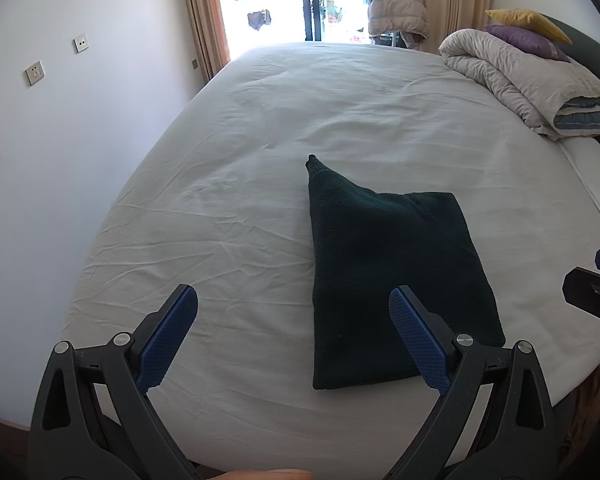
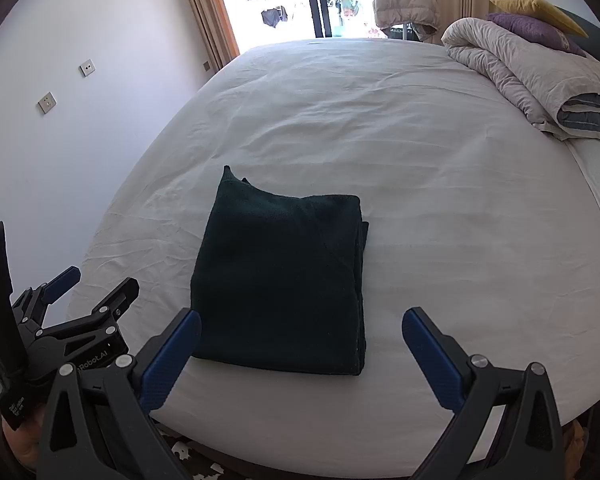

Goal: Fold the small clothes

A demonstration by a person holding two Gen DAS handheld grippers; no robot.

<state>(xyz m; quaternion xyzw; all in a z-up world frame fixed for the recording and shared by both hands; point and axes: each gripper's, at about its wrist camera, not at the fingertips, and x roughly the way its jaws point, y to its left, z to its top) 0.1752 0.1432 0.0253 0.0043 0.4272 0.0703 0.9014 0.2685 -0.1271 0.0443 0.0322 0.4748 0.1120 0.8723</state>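
Observation:
A dark green cloth (image 1: 392, 276) lies folded into a rough rectangle on the white bed sheet (image 1: 260, 140), with one corner poking out at its far left. It also shows in the right wrist view (image 2: 284, 280). My left gripper (image 1: 294, 300) is open and empty, held above the bed's near edge, just left of the cloth. My right gripper (image 2: 302, 322) is open and empty, held above the cloth's near edge. The left gripper also shows at the lower left of the right wrist view (image 2: 96, 280). Part of the right gripper shows at the right edge of the left wrist view (image 1: 596, 288).
A rolled grey duvet (image 1: 528, 80) with purple and yellow pillows (image 1: 528, 30) lies at the bed's far right. A white wall (image 1: 60, 140) with sockets runs along the left. A balcony door with a hung puffer vest (image 1: 396, 12) is beyond the bed.

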